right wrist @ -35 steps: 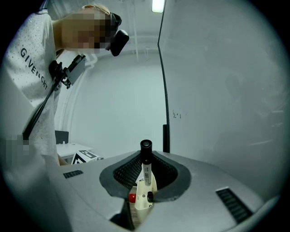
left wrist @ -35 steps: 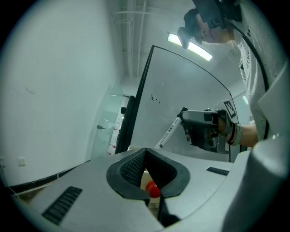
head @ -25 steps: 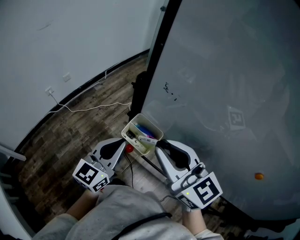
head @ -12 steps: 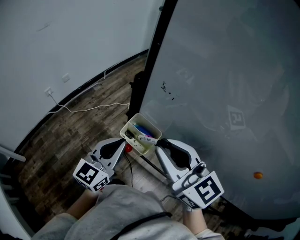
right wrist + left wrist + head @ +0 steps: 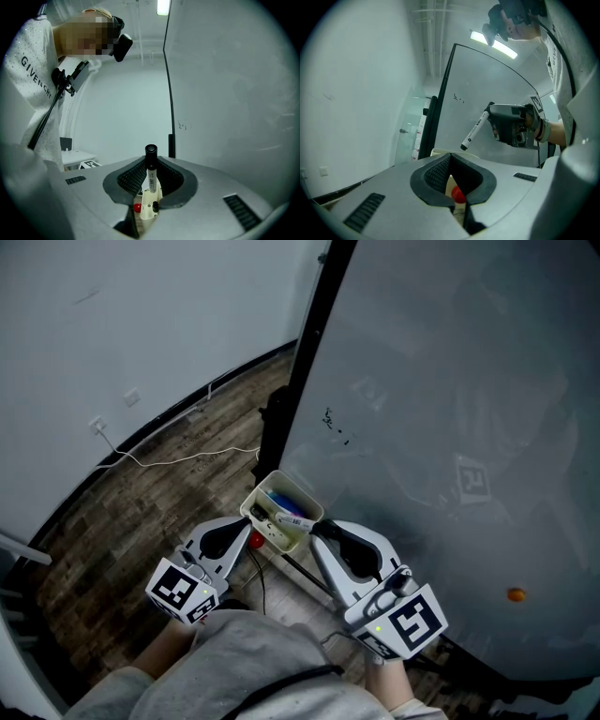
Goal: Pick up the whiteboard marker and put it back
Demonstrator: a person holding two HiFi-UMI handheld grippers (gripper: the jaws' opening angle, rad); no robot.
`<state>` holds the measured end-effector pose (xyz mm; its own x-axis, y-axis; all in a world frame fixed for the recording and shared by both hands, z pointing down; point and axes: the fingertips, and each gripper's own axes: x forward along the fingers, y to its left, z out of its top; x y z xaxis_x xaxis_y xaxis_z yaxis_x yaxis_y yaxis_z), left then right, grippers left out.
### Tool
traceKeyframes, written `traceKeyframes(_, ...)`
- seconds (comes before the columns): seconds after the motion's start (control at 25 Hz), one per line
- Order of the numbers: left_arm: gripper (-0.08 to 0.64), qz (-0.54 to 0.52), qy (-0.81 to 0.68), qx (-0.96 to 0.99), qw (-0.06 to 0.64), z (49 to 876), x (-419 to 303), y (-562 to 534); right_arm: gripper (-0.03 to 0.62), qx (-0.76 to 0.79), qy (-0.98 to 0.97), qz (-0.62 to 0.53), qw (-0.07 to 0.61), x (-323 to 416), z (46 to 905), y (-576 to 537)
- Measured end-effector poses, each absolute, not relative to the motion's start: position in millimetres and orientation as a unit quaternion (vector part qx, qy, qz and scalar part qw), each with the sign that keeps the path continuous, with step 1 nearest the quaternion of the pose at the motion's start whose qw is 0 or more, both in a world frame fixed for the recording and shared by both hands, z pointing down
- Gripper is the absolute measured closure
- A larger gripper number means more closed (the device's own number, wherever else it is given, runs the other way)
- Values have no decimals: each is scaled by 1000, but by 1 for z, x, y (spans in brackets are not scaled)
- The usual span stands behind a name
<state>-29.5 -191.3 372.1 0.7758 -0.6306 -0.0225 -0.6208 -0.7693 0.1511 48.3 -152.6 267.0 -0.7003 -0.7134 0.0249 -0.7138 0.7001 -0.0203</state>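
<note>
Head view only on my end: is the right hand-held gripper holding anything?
Observer: Yes. In its own view the right hand-held gripper is shut on a white whiteboard marker with a black end.
Operator: How does it sit?
Observer: The left gripper view shows it sticking out past the jaws, black end foremost, slanting downward.
Operator: Left one?
Observer: The left hand-held gripper is shut, with nothing clamped.

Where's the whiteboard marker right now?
In the right gripper view, the whiteboard marker is clamped in the right gripper, black end poking out, beside the cream pen tray by the whiteboard.
</note>
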Motion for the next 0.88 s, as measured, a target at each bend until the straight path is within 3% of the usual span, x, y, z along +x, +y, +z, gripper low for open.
traceKeyframes(0.88,545,-35,-328,940,89,377,-38,-199,517,402,-914,48,11,50,289,-162)
